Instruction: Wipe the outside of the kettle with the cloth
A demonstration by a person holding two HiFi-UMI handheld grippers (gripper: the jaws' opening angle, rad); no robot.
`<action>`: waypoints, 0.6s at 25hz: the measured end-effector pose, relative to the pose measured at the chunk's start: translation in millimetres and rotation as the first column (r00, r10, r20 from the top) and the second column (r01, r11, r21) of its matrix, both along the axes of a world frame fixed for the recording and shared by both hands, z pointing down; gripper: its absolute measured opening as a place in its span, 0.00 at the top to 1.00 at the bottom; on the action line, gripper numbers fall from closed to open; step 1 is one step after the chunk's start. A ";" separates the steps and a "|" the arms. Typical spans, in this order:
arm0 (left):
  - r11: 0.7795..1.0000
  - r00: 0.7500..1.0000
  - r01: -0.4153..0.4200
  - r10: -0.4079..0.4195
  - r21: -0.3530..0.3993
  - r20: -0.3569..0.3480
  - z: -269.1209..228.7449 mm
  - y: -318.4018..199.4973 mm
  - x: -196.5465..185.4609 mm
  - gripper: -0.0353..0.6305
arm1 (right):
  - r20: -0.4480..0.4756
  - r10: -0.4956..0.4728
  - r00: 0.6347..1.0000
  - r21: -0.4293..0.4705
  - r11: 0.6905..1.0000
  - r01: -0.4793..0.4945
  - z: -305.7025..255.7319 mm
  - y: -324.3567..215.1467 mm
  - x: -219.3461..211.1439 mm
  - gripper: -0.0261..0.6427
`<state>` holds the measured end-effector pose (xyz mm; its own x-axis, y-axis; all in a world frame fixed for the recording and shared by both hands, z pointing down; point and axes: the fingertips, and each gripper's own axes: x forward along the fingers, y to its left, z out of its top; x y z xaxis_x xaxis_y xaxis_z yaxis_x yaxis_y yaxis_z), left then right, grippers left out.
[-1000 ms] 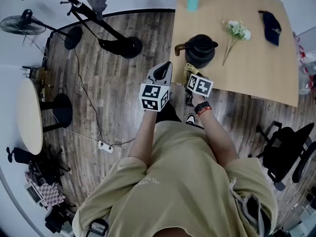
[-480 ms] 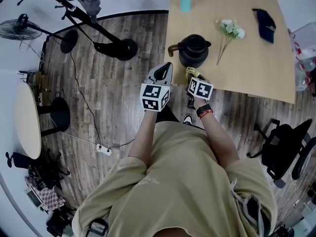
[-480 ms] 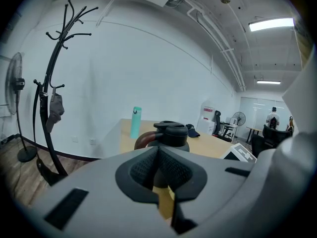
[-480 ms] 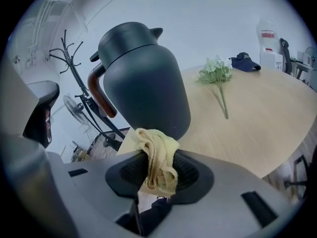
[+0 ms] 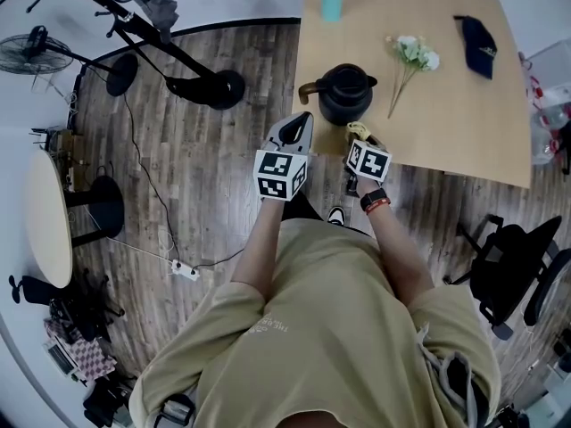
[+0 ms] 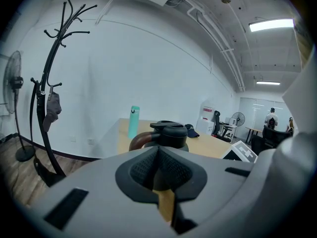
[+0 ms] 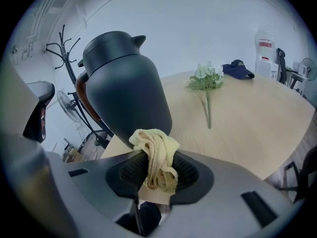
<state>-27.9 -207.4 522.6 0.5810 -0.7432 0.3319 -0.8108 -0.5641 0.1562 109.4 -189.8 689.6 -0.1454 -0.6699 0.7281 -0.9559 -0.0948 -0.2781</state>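
Straight ahead of the right tongs (image 7: 154, 175), which pinch a crumpled pale-yellow cloth (image 7: 157, 155), the dark rounded kettle (image 7: 126, 83) stands upright near the edge of the wooden bench (image 7: 247, 123), just beyond the cloth; whether they touch I cannot tell. Meanwhile the left tongs (image 6: 159, 170), pressed together on nothing, hang back on the handle side, so the right looks nearer for wiping.

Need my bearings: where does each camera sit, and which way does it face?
Head view: on the person's head, facing steeply down at the table; shirt, forearms, left gripper and right gripper show.
Left gripper view: on the left gripper, facing along its shut jaws to the kettle.
Right gripper view: on the right gripper, facing the kettle, cloth clamped in its jaws.
Shared: all three show the kettle.
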 end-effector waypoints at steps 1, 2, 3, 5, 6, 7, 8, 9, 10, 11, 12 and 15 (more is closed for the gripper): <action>1.000 1.000 0.000 0.000 -0.001 0.000 0.3 -1.7 0.7 0.91 | -0.008 0.004 1.000 0.000 1.000 -0.004 -0.1 -2.1 3.7 0.76; 1.000 1.000 0.000 0.000 -0.003 0.000 0.6 -3.1 1.9 0.91 | -0.017 0.009 1.000 0.001 1.000 -0.009 0.0 -4.0 8.0 0.76; 1.000 1.000 -0.001 0.001 -0.004 0.000 0.9 -4.3 3.2 0.91 | -0.024 0.014 1.000 0.000 1.000 -0.014 0.3 -6.0 12.5 0.76; 1.000 1.000 -0.005 0.005 -0.005 0.001 2.0 -6.5 5.8 0.91 | -0.035 0.023 0.999 0.000 1.000 -0.023 1.5 -11.1 20.8 0.76; 1.000 1.000 -0.007 0.007 -0.005 0.001 2.2 -7.6 7.0 0.91 | -0.042 0.025 0.999 0.000 1.000 -0.025 1.7 -14.3 24.8 0.76; 1.000 1.000 -0.007 0.007 -0.005 0.001 2.0 -8.7 8.1 0.91 | -0.052 0.024 0.998 0.001 1.000 -0.024 1.4 -17.8 28.8 0.76; 1.000 1.000 -0.007 0.007 -0.005 0.001 1.5 -9.4 9.2 0.91 | -0.065 0.022 0.998 0.003 1.000 -0.022 0.8 -21.4 32.8 0.76; 1.000 1.000 -0.007 0.007 -0.005 0.001 0.8 -9.8 10.3 0.91 | -0.079 0.018 0.997 0.005 1.000 -0.017 0.1 -25.0 37.0 0.76; 1.000 1.000 -0.006 0.006 -0.005 0.001 0.2 -10.0 11.4 0.91 | -0.094 0.013 0.996 0.008 1.000 -0.012 -0.5 -28.5 41.3 0.76; 1.000 1.000 -0.004 0.004 -0.005 0.002 -0.4 -10.1 12.4 0.91 | -0.108 0.007 0.994 0.011 1.000 -0.006 -1.0 -32.2 45.4 0.76; 1.000 1.000 -0.003 0.003 -0.005 0.003 -0.8 -10.4 13.0 0.91 | -0.121 0.000 0.993 0.013 1.000 0.002 -1.3 -36.2 48.9 0.76; 1.000 1.000 0.002 -0.002 -0.003 0.011 -0.7 -11.1 11.5 0.91 | -0.145 -0.021 0.989 0.018 1.000 0.023 -1.4 -49.7 55.5 0.76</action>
